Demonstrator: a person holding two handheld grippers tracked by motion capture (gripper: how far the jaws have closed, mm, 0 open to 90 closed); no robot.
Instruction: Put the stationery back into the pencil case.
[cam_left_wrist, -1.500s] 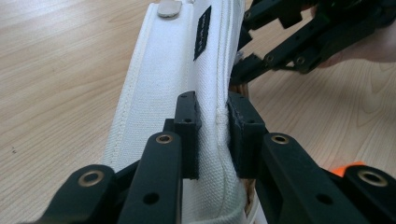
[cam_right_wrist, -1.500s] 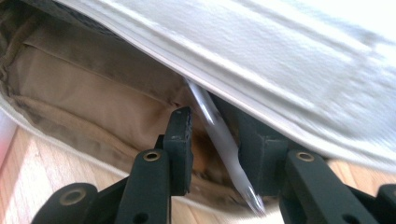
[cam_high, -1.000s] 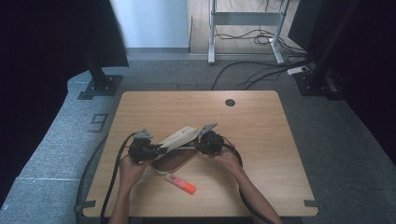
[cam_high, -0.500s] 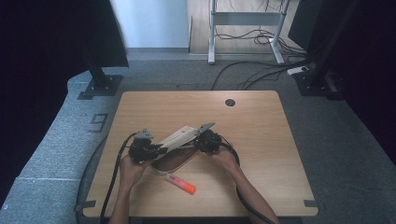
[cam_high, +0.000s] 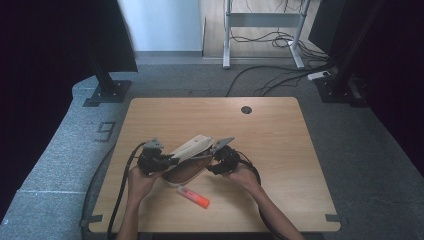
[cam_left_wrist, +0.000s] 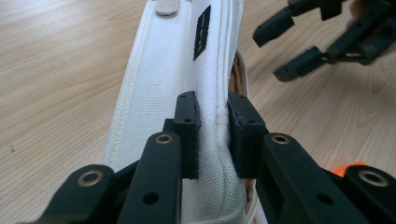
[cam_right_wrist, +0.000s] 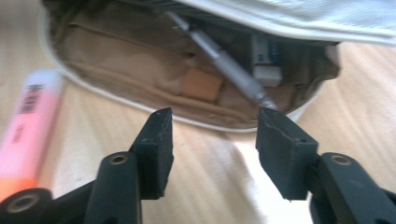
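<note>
Pinching the white pencil case (cam_left_wrist: 187, 79) flap in our left gripper (cam_left_wrist: 214, 135), we keep it lifted while our right gripper (cam_right_wrist: 212, 149), jaws just opened and empty, hovers before the case mouth, beside the orange highlighter (cam_right_wrist: 28, 126) on the surface (cam_high: 280, 145).

An open white canvas pencil case (cam_high: 189, 156) is placed near the middle of the light wooden desk (cam_high: 280, 150), its lid raised. A silver mechanical pencil (cam_right_wrist: 224, 63) and a white eraser (cam_right_wrist: 266, 58) are seen inside the case. An orange-and-pink highlighter pen (cam_high: 193, 196) is laid just before the case, on the desk. A round cable hole (cam_high: 246, 109) is set well behind the case.
</note>
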